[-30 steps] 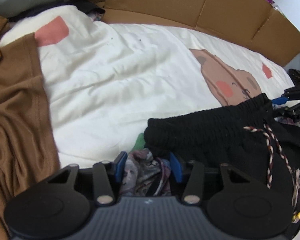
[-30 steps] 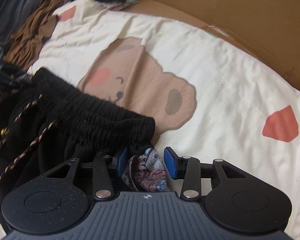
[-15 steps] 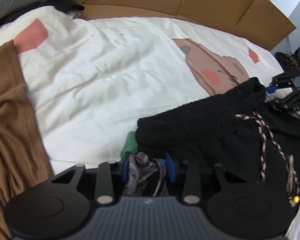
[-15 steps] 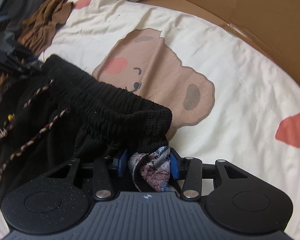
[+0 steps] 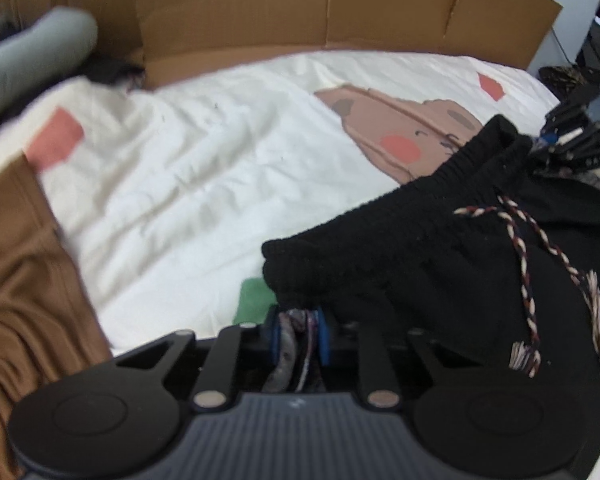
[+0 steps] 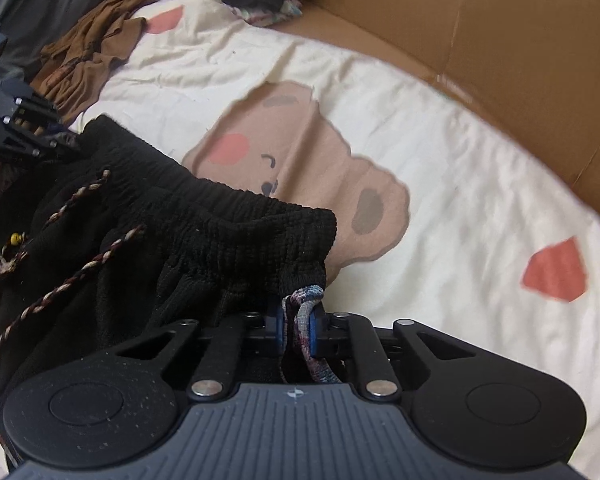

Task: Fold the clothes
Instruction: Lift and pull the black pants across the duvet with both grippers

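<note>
Now clenched, both: left tool (image 5: 299, 334) and right tool (image 6: 298, 330) pinching black trousers (image 5: 420, 256) at waistband corners (lifted off bed (image 5: 188, 168)); no fold visible.

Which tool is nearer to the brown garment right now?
Left. The left tool, shut on the black shorts, has the brown garment right beside it. The right tool grips the shorts' other end, the garment far across the bedsheet.
</note>
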Demonstrator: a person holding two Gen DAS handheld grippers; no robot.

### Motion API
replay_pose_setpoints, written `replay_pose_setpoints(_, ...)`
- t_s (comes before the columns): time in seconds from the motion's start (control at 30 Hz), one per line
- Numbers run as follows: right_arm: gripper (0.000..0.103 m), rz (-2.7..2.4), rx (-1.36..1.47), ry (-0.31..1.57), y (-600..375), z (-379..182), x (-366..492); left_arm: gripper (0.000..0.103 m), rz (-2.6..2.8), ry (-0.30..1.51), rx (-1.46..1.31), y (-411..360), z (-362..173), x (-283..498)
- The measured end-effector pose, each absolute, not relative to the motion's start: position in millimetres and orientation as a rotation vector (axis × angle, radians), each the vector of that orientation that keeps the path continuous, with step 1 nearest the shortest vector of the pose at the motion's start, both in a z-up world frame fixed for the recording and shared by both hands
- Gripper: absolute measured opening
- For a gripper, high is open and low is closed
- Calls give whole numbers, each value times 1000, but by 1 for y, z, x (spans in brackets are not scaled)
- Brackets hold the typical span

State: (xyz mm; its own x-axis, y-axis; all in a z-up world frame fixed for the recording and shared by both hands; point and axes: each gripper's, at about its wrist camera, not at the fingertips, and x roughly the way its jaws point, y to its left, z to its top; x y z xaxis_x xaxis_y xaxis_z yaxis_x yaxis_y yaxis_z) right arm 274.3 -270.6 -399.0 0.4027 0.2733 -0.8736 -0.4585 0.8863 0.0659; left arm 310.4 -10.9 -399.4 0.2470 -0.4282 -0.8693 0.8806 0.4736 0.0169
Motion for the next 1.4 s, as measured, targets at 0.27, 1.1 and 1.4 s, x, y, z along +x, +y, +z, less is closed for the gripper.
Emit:
replay_pose_setpoints(0.27,8,371,-277,942,-278,-357,269,18,-917,771,561,-26,-356,312)
replay_pose_setpoints(1.1,8,139,-376,889,-283,-349,373,18,-775,704,627,-112,-350,376)
replay_pose_setpoints(1.4,8,92,-416,926,-269,-377,398,18,-707,769,673,-125,-377,399)
